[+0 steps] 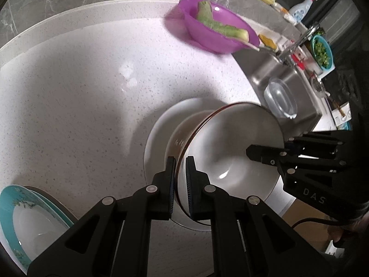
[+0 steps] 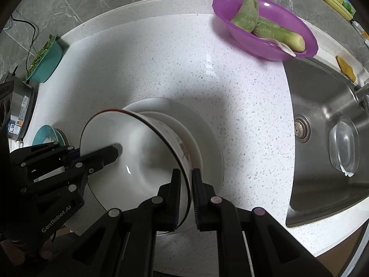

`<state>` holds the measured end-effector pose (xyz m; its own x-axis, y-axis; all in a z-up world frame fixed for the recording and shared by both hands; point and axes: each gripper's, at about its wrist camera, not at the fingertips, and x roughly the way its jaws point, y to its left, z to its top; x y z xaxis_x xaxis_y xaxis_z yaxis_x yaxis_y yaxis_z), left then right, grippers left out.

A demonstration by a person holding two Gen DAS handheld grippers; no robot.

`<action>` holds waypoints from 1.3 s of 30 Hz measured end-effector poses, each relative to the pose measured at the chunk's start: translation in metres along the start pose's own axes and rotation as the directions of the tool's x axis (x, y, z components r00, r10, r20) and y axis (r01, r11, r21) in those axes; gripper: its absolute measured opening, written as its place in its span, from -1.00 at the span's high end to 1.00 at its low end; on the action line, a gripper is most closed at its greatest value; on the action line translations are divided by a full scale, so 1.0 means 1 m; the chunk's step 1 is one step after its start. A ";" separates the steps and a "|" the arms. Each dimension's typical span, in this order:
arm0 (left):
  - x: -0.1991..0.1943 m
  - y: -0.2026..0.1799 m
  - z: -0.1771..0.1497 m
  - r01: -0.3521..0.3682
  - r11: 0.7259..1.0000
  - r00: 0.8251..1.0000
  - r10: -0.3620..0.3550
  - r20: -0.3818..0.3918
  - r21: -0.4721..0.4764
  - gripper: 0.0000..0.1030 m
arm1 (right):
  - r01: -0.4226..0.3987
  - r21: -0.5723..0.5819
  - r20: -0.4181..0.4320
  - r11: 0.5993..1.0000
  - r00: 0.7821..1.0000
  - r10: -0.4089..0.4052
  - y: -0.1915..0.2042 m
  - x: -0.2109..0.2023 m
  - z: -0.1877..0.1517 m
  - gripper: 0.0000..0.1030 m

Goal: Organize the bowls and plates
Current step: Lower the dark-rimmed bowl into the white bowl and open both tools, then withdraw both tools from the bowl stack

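A white bowl with a brown rim (image 1: 230, 143) (image 2: 138, 152) is held tilted over a white plate (image 1: 159, 124) (image 2: 207, 129) on the white speckled counter. My left gripper (image 1: 180, 180) is shut on the bowl's left rim, one finger inside and one outside. My right gripper (image 2: 186, 191) is shut on the opposite rim; it also shows in the left wrist view (image 1: 267, 153). The left gripper shows in the right wrist view (image 2: 101, 155). A teal-rimmed plate (image 1: 25, 219) (image 2: 46, 135) lies at the counter's left.
A purple bowl with peeled green vegetables (image 1: 219, 26) (image 2: 265, 26) stands at the back. A steel sink (image 1: 288, 87) (image 2: 327, 115) with a clear container (image 2: 344, 147) lies to the right. A teal basket of greens (image 2: 45, 62) and an appliance (image 2: 19, 113) stand at the left.
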<state>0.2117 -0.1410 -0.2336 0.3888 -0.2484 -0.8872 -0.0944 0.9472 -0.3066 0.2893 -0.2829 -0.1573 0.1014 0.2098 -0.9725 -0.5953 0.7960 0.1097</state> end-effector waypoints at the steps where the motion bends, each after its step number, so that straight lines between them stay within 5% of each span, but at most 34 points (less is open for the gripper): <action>1: -0.001 0.001 0.000 0.006 1.000 1.000 -0.006 0.005 -0.008 0.83 | -0.006 0.004 -0.004 1.000 1.000 0.006 -0.001 0.000 0.000 0.77; 9: -0.001 0.004 0.001 0.019 1.000 1.000 -0.019 0.015 -0.024 0.83 | -0.061 0.052 -0.021 0.997 0.998 0.063 -0.010 -0.002 -0.001 0.75; 13: -0.006 0.005 0.003 0.028 0.999 0.999 -0.027 0.036 -0.033 0.66 | -0.068 0.073 -0.016 0.995 0.997 0.069 -0.016 -0.005 -0.002 0.42; 21: -0.012 0.005 0.007 0.050 0.999 0.998 -0.049 0.046 -0.022 0.61 | -0.097 0.067 -0.008 0.993 0.995 0.098 -0.020 -0.004 0.000 0.40; 22: -0.017 0.007 0.008 0.056 0.998 0.997 -0.055 0.059 -0.024 0.50 | -0.110 0.069 0.008 0.992 0.994 0.110 -0.023 -0.007 0.001 0.39; 24: -0.024 0.012 0.010 0.067 0.997 0.994 -0.064 0.085 -0.028 -0.09 | -0.155 0.082 0.065 0.984 0.987 0.150 -0.033 -0.019 0.003 0.23; 25: -0.029 0.016 0.010 0.074 0.997 0.991 -0.070 0.110 -0.032 -0.53 | -0.173 0.092 0.094 0.981 0.982 0.164 -0.040 -0.024 0.003 -0.07; 26: -0.034 0.021 0.009 0.081 0.996 0.988 -0.075 0.138 -0.037 -0.69 | -0.187 0.100 0.120 0.977 0.977 0.175 -0.046 -0.028 0.003 -0.39; 31: -0.032 0.042 0.007 0.070 0.996 0.996 -0.067 0.063 -0.053 -0.99 | -0.180 0.132 0.175 0.975 0.972 0.156 -0.082 -0.030 -0.005 -0.55; 35: -0.014 0.062 0.006 0.032 0.989 0.996 -0.043 -0.075 -0.146 -0.99 | -0.179 0.135 0.106 0.974 0.980 0.166 -0.093 -0.004 -0.014 -0.32; 39: -0.009 0.065 0.007 -0.054 0.992 0.996 0.046 -0.075 -0.114 -0.96 | -0.217 0.128 0.068 0.968 0.975 0.210 -0.090 0.012 -0.021 -0.24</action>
<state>0.2088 -0.0761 -0.2426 0.3142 -0.2194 -0.9236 -0.2193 0.9298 -0.2955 0.3273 -0.3633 -0.1834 0.0282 0.4102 -0.9116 -0.4963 0.7973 0.3435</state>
